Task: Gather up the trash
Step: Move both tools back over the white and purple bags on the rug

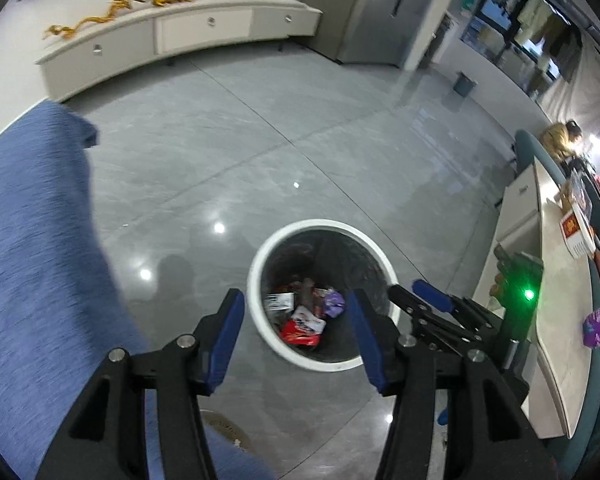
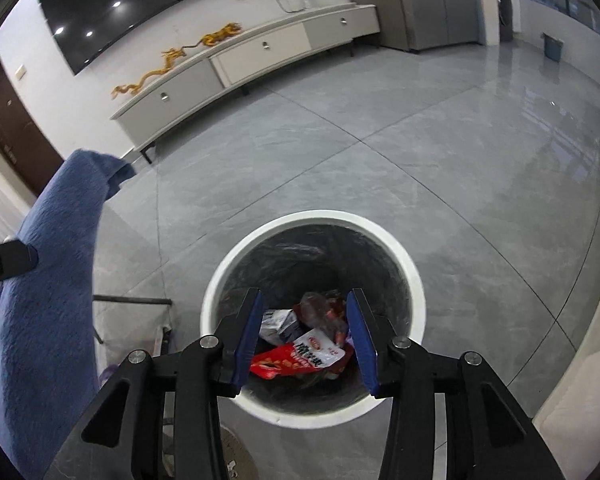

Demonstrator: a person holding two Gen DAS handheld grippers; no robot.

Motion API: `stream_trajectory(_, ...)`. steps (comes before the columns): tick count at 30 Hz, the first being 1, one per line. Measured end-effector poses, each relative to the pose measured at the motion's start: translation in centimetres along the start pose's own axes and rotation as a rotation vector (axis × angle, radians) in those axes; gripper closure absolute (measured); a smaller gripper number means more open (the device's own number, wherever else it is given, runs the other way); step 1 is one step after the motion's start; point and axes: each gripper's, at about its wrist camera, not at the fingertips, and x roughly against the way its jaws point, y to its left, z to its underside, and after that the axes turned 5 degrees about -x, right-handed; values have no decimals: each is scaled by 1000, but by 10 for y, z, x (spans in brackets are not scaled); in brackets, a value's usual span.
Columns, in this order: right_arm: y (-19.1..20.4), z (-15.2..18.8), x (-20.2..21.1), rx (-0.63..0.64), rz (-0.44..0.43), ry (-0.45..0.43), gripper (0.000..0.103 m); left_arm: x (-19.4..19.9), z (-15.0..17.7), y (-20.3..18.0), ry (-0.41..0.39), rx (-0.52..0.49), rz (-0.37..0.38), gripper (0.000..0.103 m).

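Above the white bin [image 2: 312,412] I hold both grippers, left [image 1: 294,336] and right [image 2: 306,334], parted and empty; crumpled wrappers [image 2: 300,356] lie at its bottom.

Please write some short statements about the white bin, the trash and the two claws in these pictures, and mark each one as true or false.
1. Both claws are above the white bin. True.
2. The left claw holds a red wrapper. False: its jaws stand apart with nothing between them.
3. The bin is empty. False: a red snack packet, a purple wrapper and other wrappers lie at its bottom.
4. The right claw is open and holds nothing. True.
5. The bin has a square rim. False: the rim is round, with a dark bag lining the inside.
6. A purple packet lies on the table, outside the bin. True.
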Motion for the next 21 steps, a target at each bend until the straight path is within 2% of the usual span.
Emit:
stream_trajectory(9, 48, 12, 61, 50, -96, -74, 59, 101, 39, 43, -185, 28, -100, 51)
stream_trajectory(16, 104, 11, 118, 141, -181, -148, 57, 179, 78, 75, -288, 21, -167, 51)
stream_trajectory(21, 144, 14, 154, 208, -242, -194, 56, 231, 111, 116, -357, 85, -230, 51)
